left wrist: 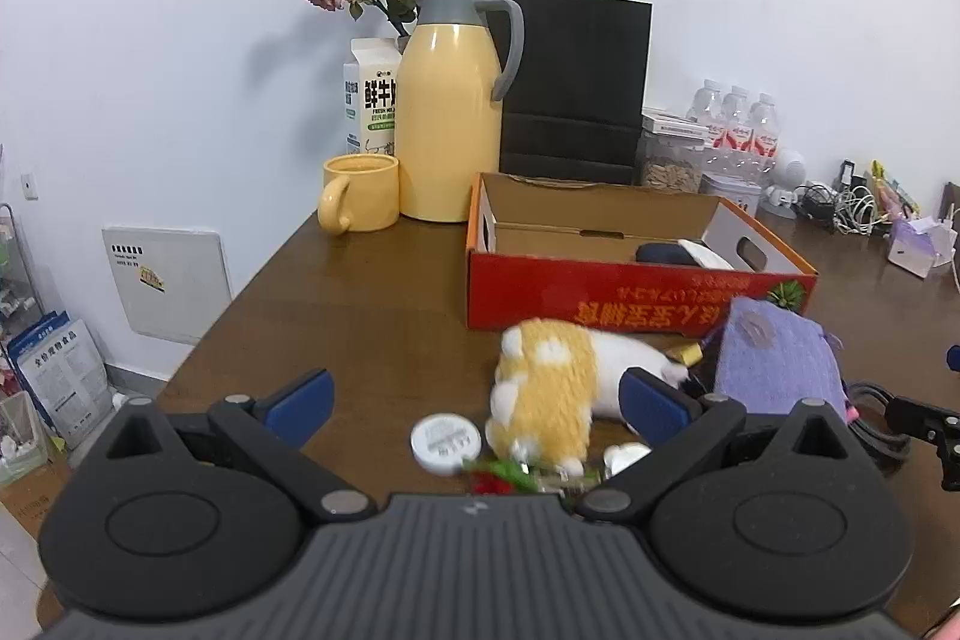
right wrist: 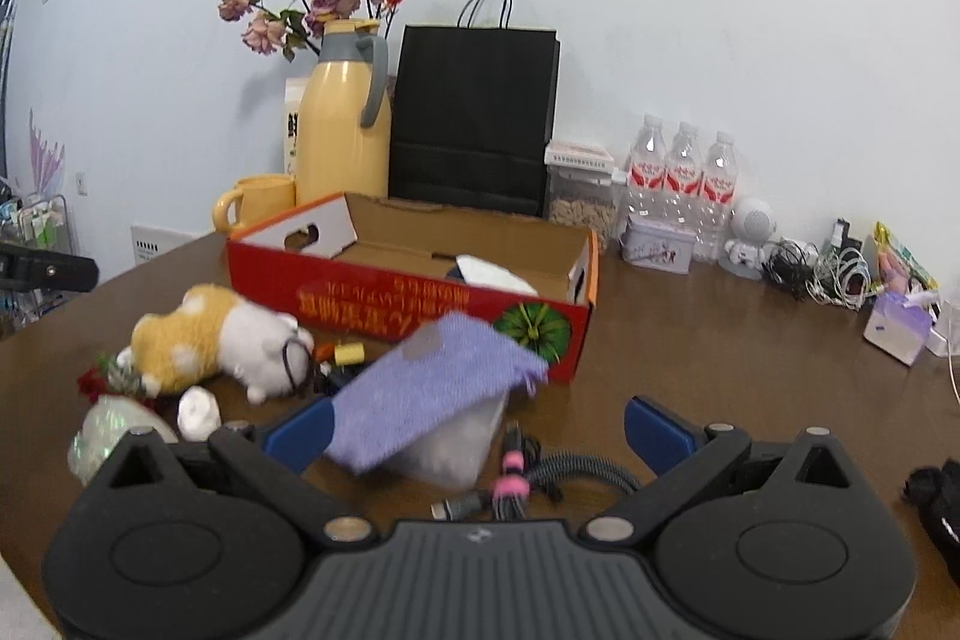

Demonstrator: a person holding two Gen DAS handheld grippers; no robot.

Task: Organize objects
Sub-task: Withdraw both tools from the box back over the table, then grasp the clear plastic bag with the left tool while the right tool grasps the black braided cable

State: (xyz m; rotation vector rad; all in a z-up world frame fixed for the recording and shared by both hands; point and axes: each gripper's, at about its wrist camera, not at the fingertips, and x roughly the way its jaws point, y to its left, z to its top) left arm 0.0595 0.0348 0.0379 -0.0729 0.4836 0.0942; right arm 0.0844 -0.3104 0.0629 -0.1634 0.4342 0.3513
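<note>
In the left wrist view my left gripper point(left wrist: 477, 406) is open wide over the brown table point(left wrist: 360, 292). An orange and white plush toy point(left wrist: 549, 394) lies between its fingers, close to the right fingertip point(left wrist: 654, 409). A white round lid point(left wrist: 445, 443) and a small red and green trinket point(left wrist: 498, 478) lie just below the toy. My right gripper point(right wrist: 480, 430) is also open. A purple knitted pouch point(right wrist: 432, 388) rests tilted on a pale bag, against its left fingertip point(right wrist: 300, 430). A coiled cable with a pink tie point(right wrist: 516, 478) lies between the fingers. The plush toy point(right wrist: 216, 340) is to the left.
A red cardboard box point(left wrist: 630, 292), open at the top with a dark and a white item inside, stands behind the clutter. A yellow thermos point(left wrist: 447, 118), mug point(left wrist: 360, 193), milk carton, dried roses and black paper bag point(right wrist: 474, 112) line the wall. Water bottles point(right wrist: 678, 184), tins and cables sit at the right.
</note>
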